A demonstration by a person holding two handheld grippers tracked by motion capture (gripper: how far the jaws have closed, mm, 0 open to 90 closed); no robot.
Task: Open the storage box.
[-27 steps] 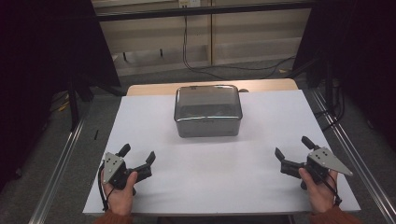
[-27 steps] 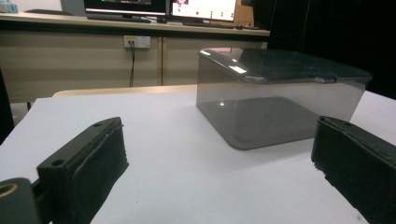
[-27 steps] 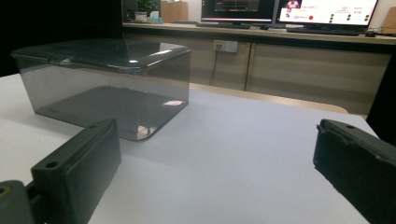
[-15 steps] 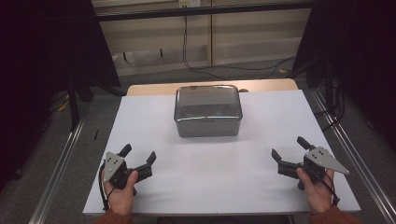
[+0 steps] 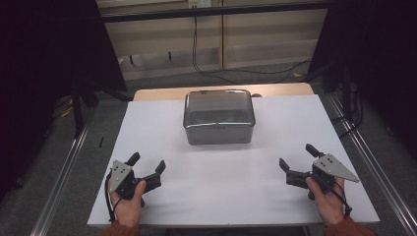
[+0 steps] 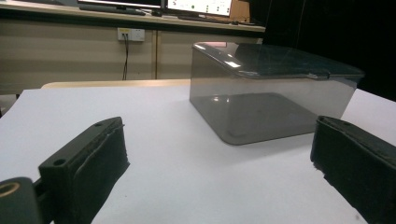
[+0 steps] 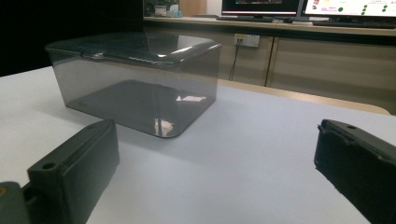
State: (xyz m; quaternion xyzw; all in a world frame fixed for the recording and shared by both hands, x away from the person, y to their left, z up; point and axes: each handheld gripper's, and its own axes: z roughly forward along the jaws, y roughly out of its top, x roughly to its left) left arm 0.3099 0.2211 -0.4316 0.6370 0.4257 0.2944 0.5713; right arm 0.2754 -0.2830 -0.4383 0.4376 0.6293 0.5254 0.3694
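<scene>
- Since the earlier frames the right hand-held gripper (image 5: 298,161) has slid a little inward from the worktop's right edge, while the left hand-held gripper (image 5: 147,164) has kept its place near the front-left corner.
- Both hand-held grippers rest low over the white worktop (image 5: 221,182) close to its front edge, each gripped from behind by a hand, the left hand (image 5: 129,206) and the right hand (image 5: 328,199).
- Each has its jaws spread wide with nothing between them; the left gripper view and right gripper view show bare white surface in the gap.
- A smoky translucent box (image 5: 219,116) with a lid on top stands at the middle of the worktop toward its back edge, well apart from both hand-held grippers.
- Nothing can be made out inside it.
</scene>
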